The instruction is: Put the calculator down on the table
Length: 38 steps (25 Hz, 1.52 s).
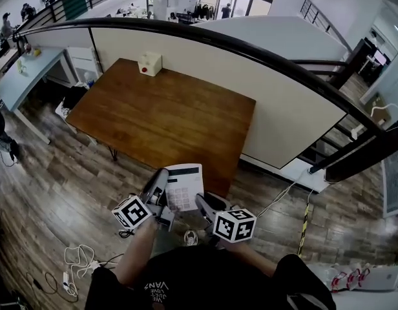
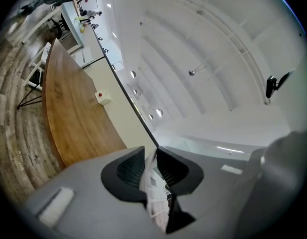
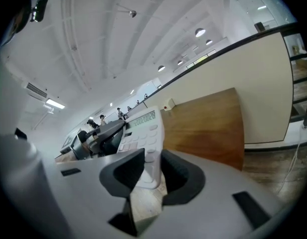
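Head view looks steeply down at the table (image 1: 160,118); both gripper views, probably nearer, face across it.

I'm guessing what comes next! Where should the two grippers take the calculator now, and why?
Probably forward a little, then down. The left gripper and right gripper each clamp a side of the calculator, which hangs in the air by the near edge of the table, seemingly not over the wood yet. The wood just ahead looks bare.

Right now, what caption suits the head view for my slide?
The left gripper and right gripper hold a calculator near a wooden table.
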Each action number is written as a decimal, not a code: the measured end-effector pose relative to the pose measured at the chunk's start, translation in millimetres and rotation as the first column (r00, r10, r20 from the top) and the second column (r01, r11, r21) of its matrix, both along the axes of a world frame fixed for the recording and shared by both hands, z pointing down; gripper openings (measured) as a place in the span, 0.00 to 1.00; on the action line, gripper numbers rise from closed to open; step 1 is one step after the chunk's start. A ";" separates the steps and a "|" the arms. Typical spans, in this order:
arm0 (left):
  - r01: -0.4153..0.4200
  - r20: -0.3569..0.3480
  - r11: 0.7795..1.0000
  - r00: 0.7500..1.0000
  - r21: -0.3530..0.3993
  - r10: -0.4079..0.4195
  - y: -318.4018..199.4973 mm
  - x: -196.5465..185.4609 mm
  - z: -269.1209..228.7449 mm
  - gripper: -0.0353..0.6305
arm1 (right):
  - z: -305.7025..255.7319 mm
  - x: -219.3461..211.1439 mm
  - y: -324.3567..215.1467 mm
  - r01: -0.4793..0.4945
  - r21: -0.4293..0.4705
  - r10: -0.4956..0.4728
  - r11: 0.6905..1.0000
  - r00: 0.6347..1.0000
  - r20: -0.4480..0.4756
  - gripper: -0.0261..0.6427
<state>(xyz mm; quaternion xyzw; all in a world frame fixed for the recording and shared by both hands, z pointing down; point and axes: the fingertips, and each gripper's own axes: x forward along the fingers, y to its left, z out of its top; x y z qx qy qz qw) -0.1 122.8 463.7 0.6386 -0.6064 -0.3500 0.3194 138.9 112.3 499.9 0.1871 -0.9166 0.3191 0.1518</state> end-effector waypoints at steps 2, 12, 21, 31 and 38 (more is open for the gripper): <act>0.004 -0.006 1.000 1.000 0.004 -0.004 -2.7 -5.1 -0.4 0.17 | 1.4 -6.3 -2.4 0.012 -0.002 -0.012 1.000 1.000 -0.002 0.21; -0.037 -0.034 0.999 0.999 0.015 0.037 -39.7 -61.4 10.4 0.17 | 7.6 -59.8 -34.6 -0.034 -0.006 0.034 0.999 0.999 -0.021 0.21; -0.176 -0.034 0.984 0.984 -0.001 0.175 -99.2 -128.5 9.3 0.17 | 5.2 -126.7 -74.7 -0.182 -0.021 0.182 0.983 0.983 -0.026 0.21; -0.384 -0.012 0.923 0.923 -0.032 0.384 -150.0 -177.2 6.3 0.17 | 7.7 -183.9 -97.6 -0.393 -0.039 0.394 0.919 0.919 0.005 0.21; -0.467 -0.027 0.884 0.884 -0.021 0.466 -183.1 -185.4 16.5 0.17 | 11.8 -193.8 -117.2 -0.483 -0.030 0.483 0.875 0.875 -0.014 0.21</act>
